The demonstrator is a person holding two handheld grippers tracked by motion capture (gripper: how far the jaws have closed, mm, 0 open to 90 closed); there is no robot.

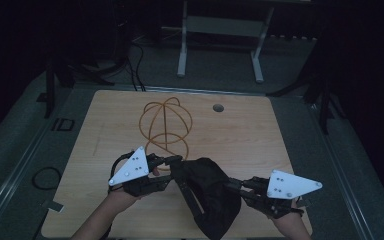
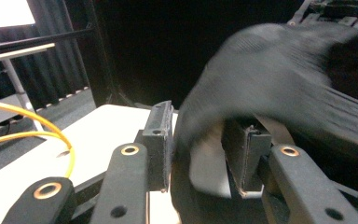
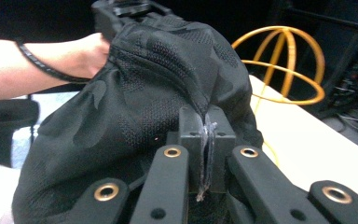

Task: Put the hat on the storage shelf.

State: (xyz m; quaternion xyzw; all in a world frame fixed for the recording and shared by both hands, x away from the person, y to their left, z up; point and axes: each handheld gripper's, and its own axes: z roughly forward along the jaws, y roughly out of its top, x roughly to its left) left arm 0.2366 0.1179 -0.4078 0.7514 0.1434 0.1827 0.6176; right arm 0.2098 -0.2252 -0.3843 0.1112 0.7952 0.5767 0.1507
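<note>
A person at the wooden table (image 1: 260, 135) works a black mesh garment (image 1: 207, 192) w/ two hand-held grippers. The cloth hangs bunched btwn them over the near edge of the table, lifted at both ends, lower part sagging toward the person.

Right gripper (image 3: 206, 135): jaws pinched tight on a thin seam edge of the garment (image 3: 135, 107), fabric squeezed flat in the gap. Left gripper (image 2: 200, 140): jaws stand a little apart w/ a fold of the blurred black cloth (image 2: 279, 74) draped over and btwn them; looks like a loose hold, tho I can't tell for sure that it's clamped. In the high view the left gripper (image 1: 172, 161) sits at the cloth's upper left corner, the right gripper (image 1: 235, 184) at its right side.

An orange wire sphere (image 1: 165, 122) sits farther back on the table, apart from the garment.

Judging by the slack, the step looks like spreading or straightening the piece. To do it well: keep the right pinch firm on the seam, get the left jaws fully closed on an edge rather than a bulky fold, then draw the hands apart evenly, low over the table, well short of the sphere.
</note>
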